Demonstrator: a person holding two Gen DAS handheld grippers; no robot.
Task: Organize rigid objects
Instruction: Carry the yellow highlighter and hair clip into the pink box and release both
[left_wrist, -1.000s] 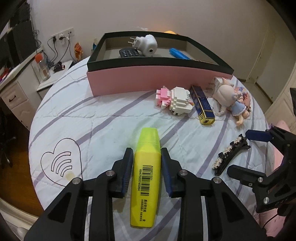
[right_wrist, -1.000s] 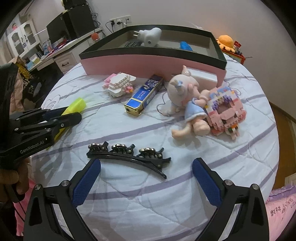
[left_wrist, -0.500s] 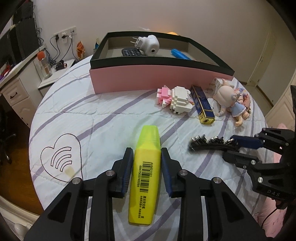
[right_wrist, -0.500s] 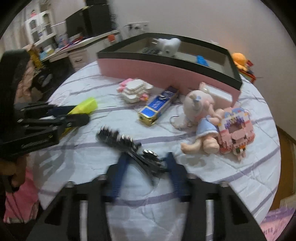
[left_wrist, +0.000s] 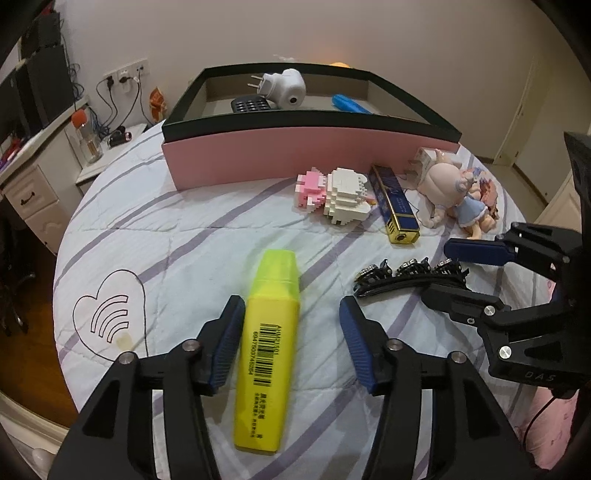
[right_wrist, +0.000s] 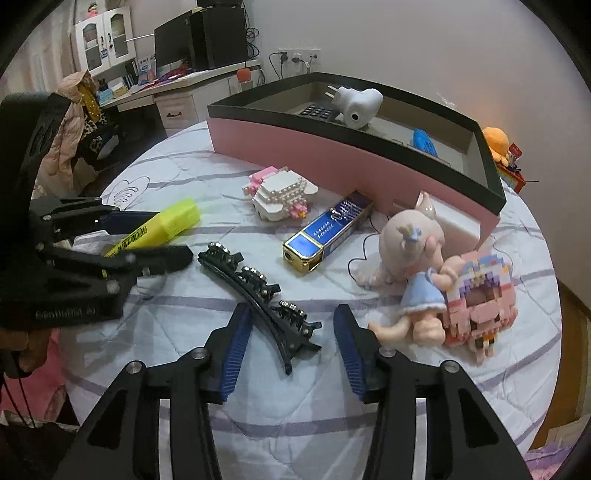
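A yellow highlighter (left_wrist: 271, 332) lies on the striped cloth between the jaws of my left gripper (left_wrist: 291, 306). Those jaws are opening: the right pad (left_wrist: 354, 343) stands clear of it and the left pad is beside it. A black hair clip with rhinestones (right_wrist: 255, 288) lies slantwise on the cloth, its near end between the jaws of my right gripper (right_wrist: 291, 312). These jaws are opening too, and neither pad presses on the clip. Behind stands the pink box with a black rim (left_wrist: 295, 155), holding a white plug, a dark keypad and a blue item.
A pink and white block figure (left_wrist: 340, 195), a blue and gold box (left_wrist: 393, 203), a doll (left_wrist: 447, 188) and a pink block frame (right_wrist: 480, 299) lie in front of the box. The round table's edge is close behind both grippers. A desk stands at the left.
The left jaws have spread off the highlighter. The right jaws went from wide open to shut on the hair clip, turned it from crosswise to slantwise, and now stand apart from it.
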